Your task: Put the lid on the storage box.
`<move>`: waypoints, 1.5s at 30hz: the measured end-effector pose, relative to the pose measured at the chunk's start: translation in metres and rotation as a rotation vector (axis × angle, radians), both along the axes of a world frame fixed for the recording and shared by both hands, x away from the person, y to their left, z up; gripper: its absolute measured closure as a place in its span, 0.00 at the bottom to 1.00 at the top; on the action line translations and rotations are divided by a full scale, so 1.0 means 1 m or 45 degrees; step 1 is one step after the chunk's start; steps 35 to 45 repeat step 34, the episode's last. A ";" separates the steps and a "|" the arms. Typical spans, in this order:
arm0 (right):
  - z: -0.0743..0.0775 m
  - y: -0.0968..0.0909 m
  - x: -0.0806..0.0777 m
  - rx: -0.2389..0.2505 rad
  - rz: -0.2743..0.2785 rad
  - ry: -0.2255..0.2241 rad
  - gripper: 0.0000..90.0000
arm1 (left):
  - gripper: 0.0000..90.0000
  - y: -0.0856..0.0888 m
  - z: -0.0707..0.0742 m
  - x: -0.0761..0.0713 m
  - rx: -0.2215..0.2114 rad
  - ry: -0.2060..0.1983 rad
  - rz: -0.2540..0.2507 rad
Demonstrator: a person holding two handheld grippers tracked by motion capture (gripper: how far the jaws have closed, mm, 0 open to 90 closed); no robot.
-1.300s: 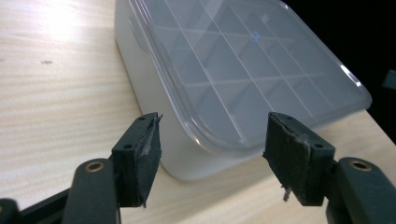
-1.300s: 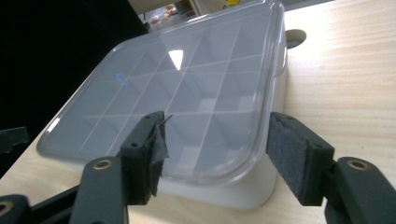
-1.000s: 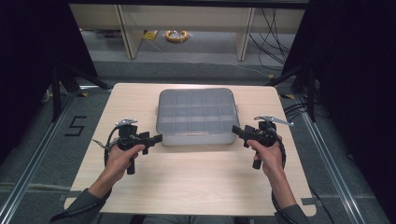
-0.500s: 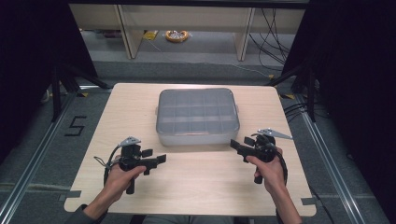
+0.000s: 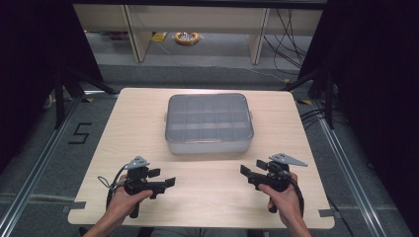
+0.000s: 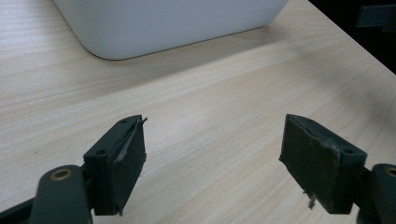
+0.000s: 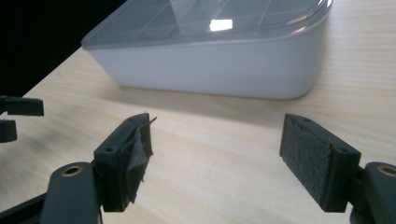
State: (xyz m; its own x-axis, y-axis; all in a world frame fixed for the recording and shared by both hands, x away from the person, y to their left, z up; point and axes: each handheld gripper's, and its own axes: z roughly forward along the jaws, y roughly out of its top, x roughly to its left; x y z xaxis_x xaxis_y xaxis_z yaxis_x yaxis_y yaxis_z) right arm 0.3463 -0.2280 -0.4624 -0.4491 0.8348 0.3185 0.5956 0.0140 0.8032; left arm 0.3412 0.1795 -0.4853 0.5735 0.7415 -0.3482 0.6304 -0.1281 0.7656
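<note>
A grey-white plastic compartment box (image 5: 209,123) with a clear lid, which is down, sits in the middle of the wooden table (image 5: 133,123). My left gripper (image 5: 163,177) is open near the front left edge, pointing right, with nothing between its jaws. My right gripper (image 5: 252,168) is open at the front right, pointing left, also empty. Both are well short of the box. In the left gripper view the open gripper (image 6: 215,135) faces bare wood, with the box (image 6: 168,23) beyond. In the right gripper view the gripper (image 7: 217,135) is open and the box (image 7: 210,60) lies ahead.
Bare wood lies between the two grippers and in front of the box. The other gripper's jaws (image 7: 18,114) show at the left edge of the right gripper view. Black stand legs (image 5: 69,84) flank the table. A floor mark "5" (image 5: 79,133) is at the left.
Both grippers have drawn back from beside the box's front corners toward the near edge of the table. They stay open. The box has not moved.
</note>
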 end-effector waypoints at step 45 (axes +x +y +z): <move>-0.032 0.000 -0.074 -0.101 0.101 0.122 0.26 | 0.24 -0.008 -0.012 -0.041 0.058 0.004 -0.080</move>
